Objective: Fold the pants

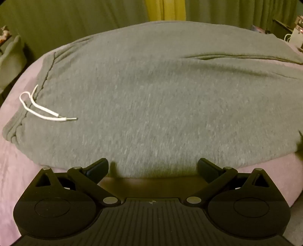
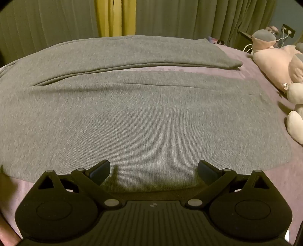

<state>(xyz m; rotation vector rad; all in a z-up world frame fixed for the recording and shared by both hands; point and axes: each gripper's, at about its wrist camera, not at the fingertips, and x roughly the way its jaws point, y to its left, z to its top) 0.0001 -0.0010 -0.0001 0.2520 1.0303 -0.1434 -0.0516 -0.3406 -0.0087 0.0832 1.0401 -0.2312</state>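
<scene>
Grey sweatpants (image 1: 147,98) lie flat on a mauve bed sheet (image 1: 17,174). Their waistband is at the left in the left wrist view, with a white drawstring (image 1: 43,109) lying on it. In the right wrist view the pants (image 2: 144,117) spread out as two legs, the far leg (image 2: 132,53) split from the near one, cuffs to the right. My left gripper (image 1: 153,166) is open and empty, at the near edge of the pants. My right gripper (image 2: 153,168) is open and empty, over the near leg's edge.
Pink and grey plush toys (image 2: 280,62) lie on the bed at the right. Green curtains (image 2: 56,22) with a yellow strip (image 2: 115,17) hang behind the bed. A nightstand with cables (image 2: 284,32) stands at the far right.
</scene>
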